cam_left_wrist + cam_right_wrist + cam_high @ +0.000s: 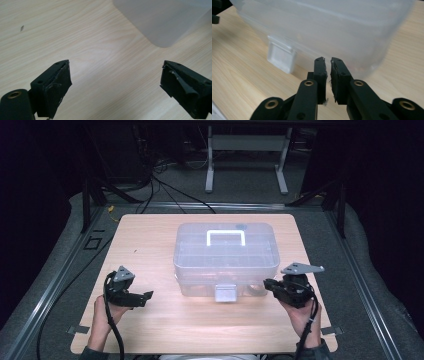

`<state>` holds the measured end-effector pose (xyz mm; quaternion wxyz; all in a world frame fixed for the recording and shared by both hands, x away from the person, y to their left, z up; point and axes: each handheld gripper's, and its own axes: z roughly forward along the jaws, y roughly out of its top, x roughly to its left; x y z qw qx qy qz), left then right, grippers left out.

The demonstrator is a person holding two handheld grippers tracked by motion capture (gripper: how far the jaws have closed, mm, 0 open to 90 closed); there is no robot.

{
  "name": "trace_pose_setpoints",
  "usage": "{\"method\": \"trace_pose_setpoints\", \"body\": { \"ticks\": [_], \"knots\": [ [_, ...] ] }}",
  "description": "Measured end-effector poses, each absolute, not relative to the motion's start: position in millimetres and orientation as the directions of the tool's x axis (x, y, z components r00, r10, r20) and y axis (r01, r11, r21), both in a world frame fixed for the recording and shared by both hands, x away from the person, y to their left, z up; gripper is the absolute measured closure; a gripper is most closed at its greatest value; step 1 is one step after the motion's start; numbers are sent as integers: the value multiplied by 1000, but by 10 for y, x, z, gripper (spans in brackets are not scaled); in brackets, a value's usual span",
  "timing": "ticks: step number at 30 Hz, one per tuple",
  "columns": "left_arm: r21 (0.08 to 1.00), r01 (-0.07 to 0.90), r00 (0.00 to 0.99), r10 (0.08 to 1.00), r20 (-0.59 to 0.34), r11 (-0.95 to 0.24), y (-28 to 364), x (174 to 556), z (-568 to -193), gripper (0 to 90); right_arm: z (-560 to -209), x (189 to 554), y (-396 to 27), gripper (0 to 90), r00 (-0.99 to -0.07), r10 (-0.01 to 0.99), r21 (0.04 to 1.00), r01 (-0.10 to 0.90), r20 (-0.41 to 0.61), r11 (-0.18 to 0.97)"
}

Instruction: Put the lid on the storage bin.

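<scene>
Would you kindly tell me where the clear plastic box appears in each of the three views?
High view: box at the table's middle, between the two grippers.
Left gripper view: one rounded corner, top right.
Right gripper view: its wall across the top, just beyond the fingers.
Shared landmark: the white latch, in the high and right gripper views.

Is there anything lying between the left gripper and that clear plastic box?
Nothing: in the high view, bare wooden table separates the left gripper from the clear plastic box.
</scene>
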<state>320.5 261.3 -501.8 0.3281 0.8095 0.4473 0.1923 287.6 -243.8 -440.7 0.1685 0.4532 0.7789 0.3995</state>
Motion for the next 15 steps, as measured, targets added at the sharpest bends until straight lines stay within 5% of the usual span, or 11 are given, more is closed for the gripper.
{"method": "trace_pose_setpoints", "body": {
  "ticks": [4,11,15],
  "knots": [
    [687,630,476,879,25,-361,2760,3157,-5143,44,-4598,2804,-2752,659,-468,879,774,590,97,228],
    [675,669,391,920,39,-313,2981,3063,-5410,1,-5129,2871,-3100,172,-347,933,725,667,97,173],
    [665,680,371,927,52,-309,3022,3051,-5539,1,-5379,2943,-3177,76,-310,945,703,695,100,153]
  ]
}}
